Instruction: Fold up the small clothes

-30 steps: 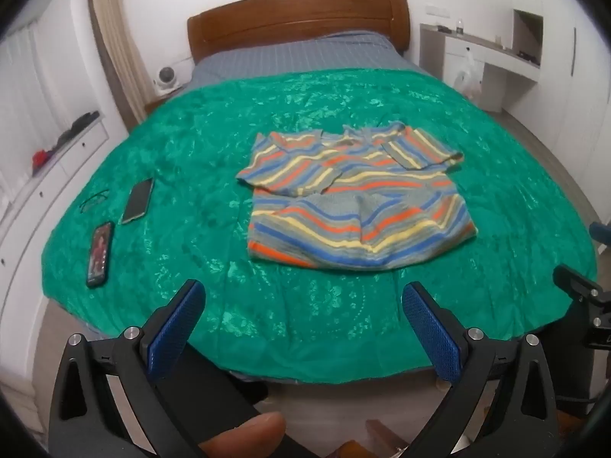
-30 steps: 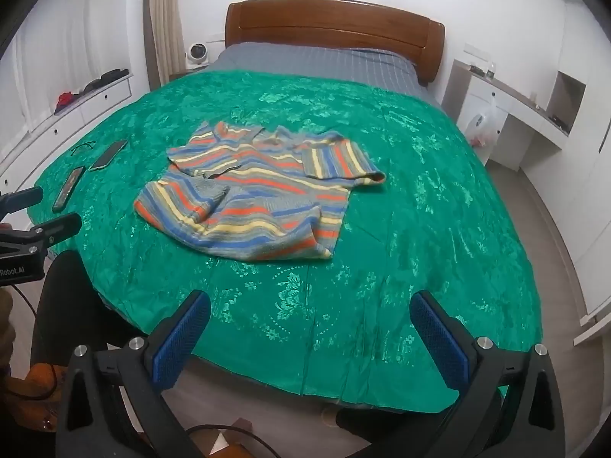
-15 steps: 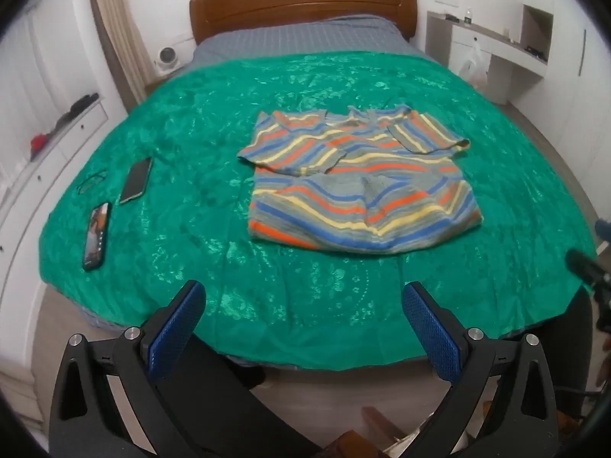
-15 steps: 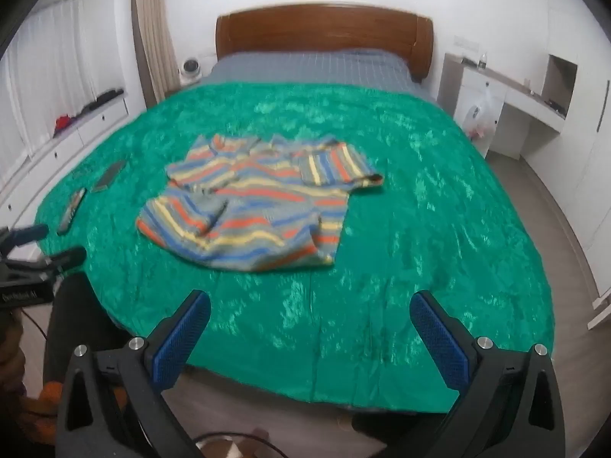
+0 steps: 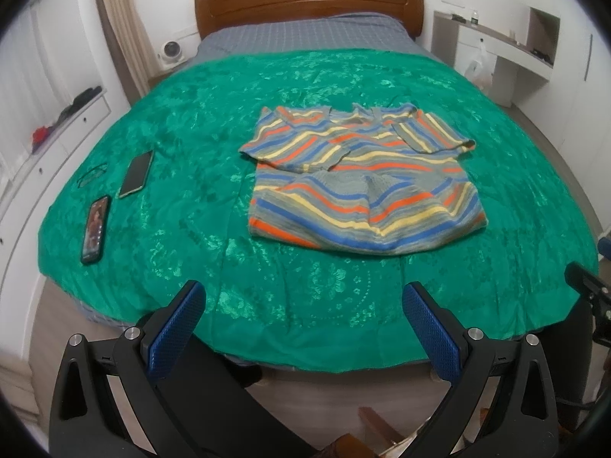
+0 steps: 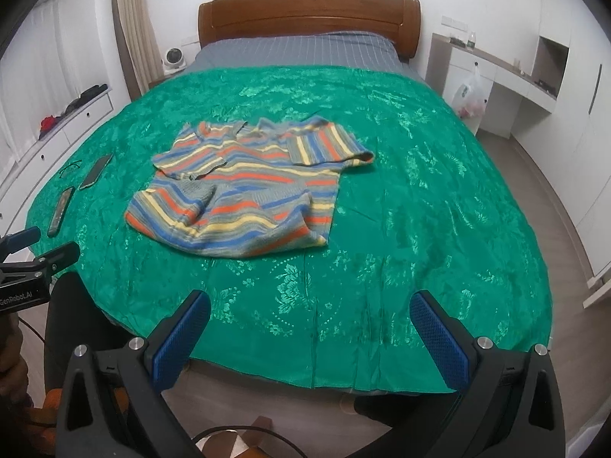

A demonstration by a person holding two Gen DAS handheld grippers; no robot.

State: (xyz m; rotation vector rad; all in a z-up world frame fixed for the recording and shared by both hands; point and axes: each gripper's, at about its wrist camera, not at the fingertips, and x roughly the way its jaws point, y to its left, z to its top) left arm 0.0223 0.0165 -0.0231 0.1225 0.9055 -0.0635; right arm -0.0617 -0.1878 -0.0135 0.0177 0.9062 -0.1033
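A small striped knit shirt (image 5: 359, 179) in grey, blue, orange and yellow lies on the green bedspread (image 5: 214, 206), its left sleeve folded over the chest and its hem rumpled. In the right wrist view the shirt (image 6: 244, 194) sits left of centre. My left gripper (image 5: 303, 316) hangs open over the foot edge of the bed, well short of the shirt, with nothing between its blue pads. My right gripper (image 6: 309, 328) is open too, empty, near the foot edge. The left gripper's tip (image 6: 42, 255) shows at the left border of the right wrist view.
Two phones (image 5: 135, 173) (image 5: 94, 229) and a pair of glasses (image 5: 91, 172) lie on the bedspread's left side. A wooden headboard (image 5: 305, 4) stands at the far end. White drawers (image 5: 57, 141) run along the left, a white desk (image 5: 496, 49) along the right.
Both grippers have risen and tilted slightly, so the bed sits higher and more centred in view. The fingertip seen below the left gripper is gone. The shirt has not moved.
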